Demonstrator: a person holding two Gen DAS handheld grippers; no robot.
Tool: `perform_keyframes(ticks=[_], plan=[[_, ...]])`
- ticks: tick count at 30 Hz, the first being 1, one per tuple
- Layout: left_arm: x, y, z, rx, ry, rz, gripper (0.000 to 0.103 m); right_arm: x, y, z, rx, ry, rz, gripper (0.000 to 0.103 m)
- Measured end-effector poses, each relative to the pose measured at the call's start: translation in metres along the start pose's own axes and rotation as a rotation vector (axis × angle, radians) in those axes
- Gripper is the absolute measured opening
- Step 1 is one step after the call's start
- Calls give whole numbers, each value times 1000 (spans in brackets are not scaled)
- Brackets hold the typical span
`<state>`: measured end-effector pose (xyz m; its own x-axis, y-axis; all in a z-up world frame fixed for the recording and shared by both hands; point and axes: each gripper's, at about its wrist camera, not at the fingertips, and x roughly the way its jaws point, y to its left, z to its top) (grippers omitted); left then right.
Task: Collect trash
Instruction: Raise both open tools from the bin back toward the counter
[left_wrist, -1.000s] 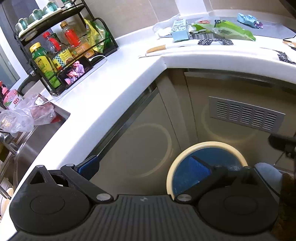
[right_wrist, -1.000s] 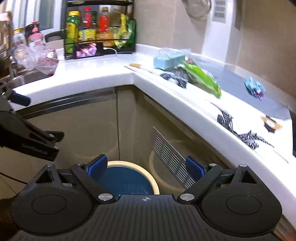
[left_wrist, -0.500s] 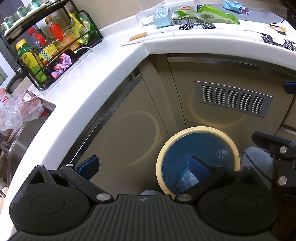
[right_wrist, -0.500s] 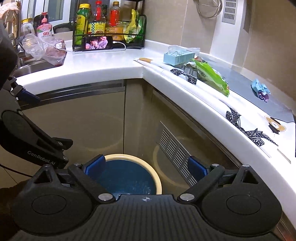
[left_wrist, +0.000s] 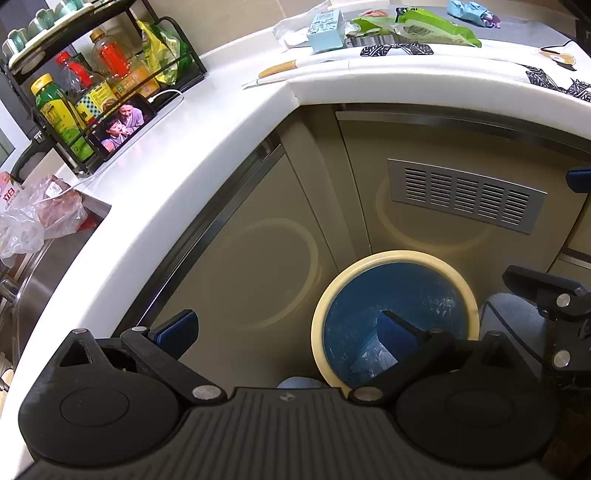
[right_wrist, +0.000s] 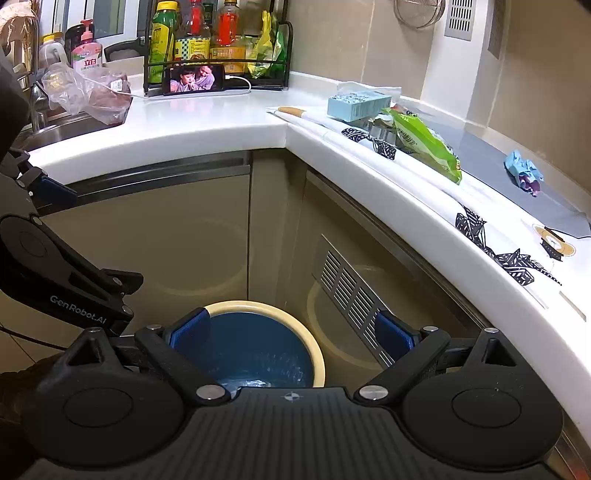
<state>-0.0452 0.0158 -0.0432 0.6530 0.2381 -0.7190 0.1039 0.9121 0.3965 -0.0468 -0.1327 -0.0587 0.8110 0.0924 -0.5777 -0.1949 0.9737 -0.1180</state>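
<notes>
Both grippers hang over the floor in the inner corner of the L-shaped counter (right_wrist: 221, 125), fingers spread apart and gripping nothing. The left gripper (left_wrist: 284, 332) and right gripper (right_wrist: 291, 334) sit above the cream-rimmed trash bin (left_wrist: 395, 258) with its blue liner, which stands against the cabinet doors just beside the vent grille (left_wrist: 465, 195). Trash lies along the counter's right run: a green snack bag (right_wrist: 424, 144), a pale blue carton (right_wrist: 358, 103) and a crumpled blue wrapper (right_wrist: 524, 173). The left tool's arm reads "GenRobot.AI".
</notes>
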Motion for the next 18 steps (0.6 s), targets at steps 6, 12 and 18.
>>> perform_keyframes(ticks=[6, 12, 18], plan=[[2, -1, 0, 1, 9, -1, 103, 2, -1, -1, 5, 7, 1, 96], [3, -2, 1, 7, 14, 2, 103, 4, -2, -1, 9, 13, 3, 96], [4, -3, 2, 7, 20, -2, 103, 4, -3, -1, 7, 7, -1, 96]])
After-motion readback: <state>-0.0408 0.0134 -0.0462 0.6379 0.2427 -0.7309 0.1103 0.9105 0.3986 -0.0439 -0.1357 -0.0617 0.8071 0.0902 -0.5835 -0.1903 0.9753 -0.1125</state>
